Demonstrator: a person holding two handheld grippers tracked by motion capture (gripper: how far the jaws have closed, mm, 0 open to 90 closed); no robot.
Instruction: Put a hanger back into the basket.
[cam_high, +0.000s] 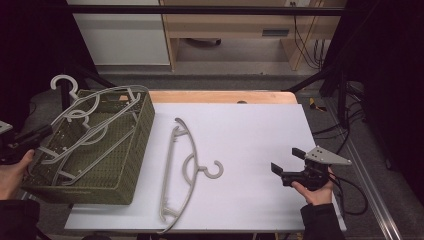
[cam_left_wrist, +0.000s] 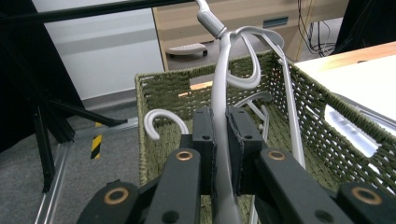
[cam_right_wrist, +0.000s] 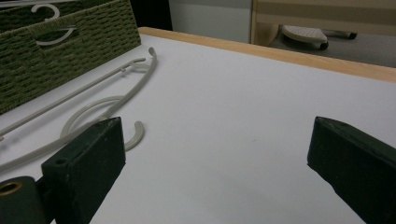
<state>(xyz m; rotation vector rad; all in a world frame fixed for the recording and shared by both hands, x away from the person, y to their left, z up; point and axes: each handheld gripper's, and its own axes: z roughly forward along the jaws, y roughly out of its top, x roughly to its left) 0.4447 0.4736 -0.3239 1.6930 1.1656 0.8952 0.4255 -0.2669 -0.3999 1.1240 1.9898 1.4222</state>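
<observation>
A wooden table (cam_high: 225, 96) is carrying a white sheet (cam_high: 250, 145) that is covering most of its top, leaving a wood strip showing along the far edge. 1 grey plastic hanger (cam_high: 181, 170) is lying flat at the centre-left of the frame. A green woven basket (cam_high: 107, 165) is sitting at the left edge.

The left hand-held gripper (cam_left_wrist: 220, 140) has its two black jaws clamped on the arm of a grey hanger (cam_left_wrist: 219, 93) that rises over the green woven basket (cam_left_wrist: 308, 107), where another hanger's hook (cam_left_wrist: 161, 119) curls inside near the bench's white edge (cam_left_wrist: 369, 88).
</observation>
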